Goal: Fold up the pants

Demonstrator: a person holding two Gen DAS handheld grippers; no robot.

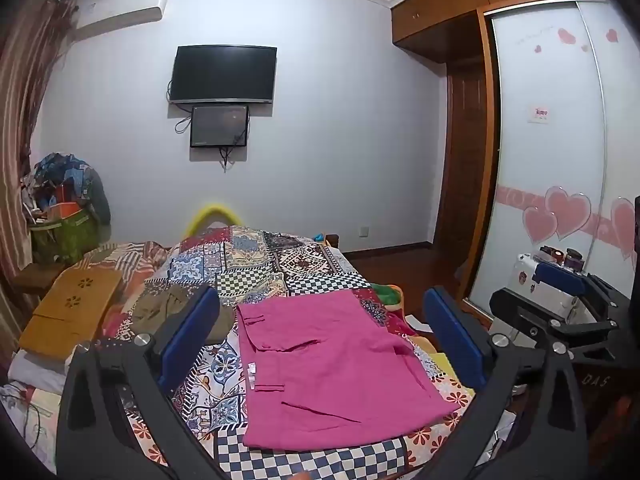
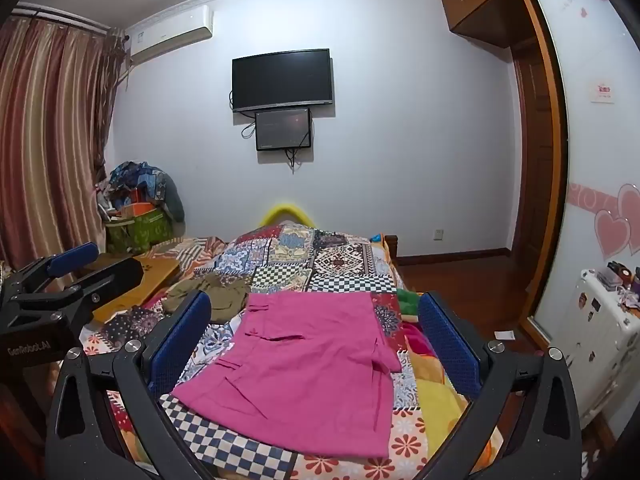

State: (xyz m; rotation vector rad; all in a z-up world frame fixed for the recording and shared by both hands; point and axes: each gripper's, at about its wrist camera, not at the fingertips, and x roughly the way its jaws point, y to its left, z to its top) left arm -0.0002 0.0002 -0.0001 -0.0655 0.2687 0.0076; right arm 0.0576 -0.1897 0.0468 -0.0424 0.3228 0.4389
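Both hand-held grippers hang above the bed with fingers spread wide and nothing between them: the left hand-held gripper (image 1: 320, 340) and the right hand-held gripper (image 2: 316, 344). Just ahead of and below each, the pink pants (image 1: 328, 364) lie flat on the patchwork bedspread (image 1: 256, 264) in a compact, seemingly folded rectangle (one small flap sticks out on the right). Judging by this, folding looks nearly done; the next move likely calls for tucking or smoothing. Beyond lies an olive garment (image 2: 212, 296).
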